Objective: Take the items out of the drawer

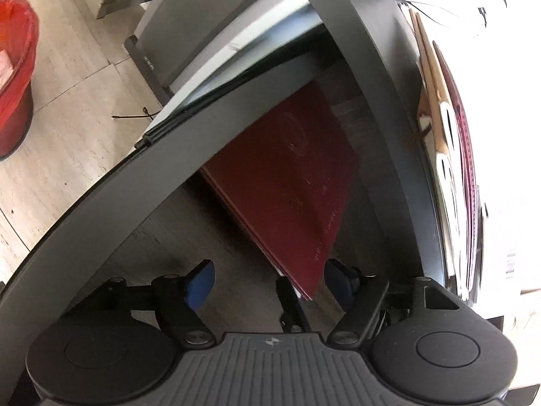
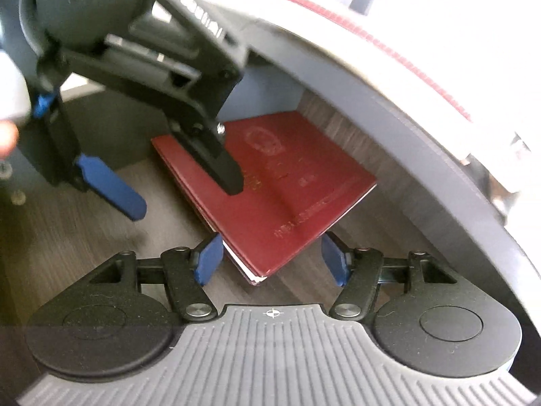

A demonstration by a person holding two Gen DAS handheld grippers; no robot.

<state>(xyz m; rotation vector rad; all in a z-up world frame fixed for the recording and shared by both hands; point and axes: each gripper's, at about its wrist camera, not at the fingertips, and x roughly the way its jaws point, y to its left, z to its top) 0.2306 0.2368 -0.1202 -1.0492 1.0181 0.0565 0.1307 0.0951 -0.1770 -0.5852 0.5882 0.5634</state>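
Maroon passport booklet (image 2: pixel 287 196) lies on our drawer's wood-grain floor (image 2: pixel 101 237), both our left gripper (image 1: pixel 267 280) and right gripper (image 2: pixel 272 258) spread wide around it.

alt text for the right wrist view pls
A dark red booklet lies flat on the wood-grain drawer floor, its near corner between the open right gripper. The left gripper reaches in from the upper left, also open, one finger over the cover.
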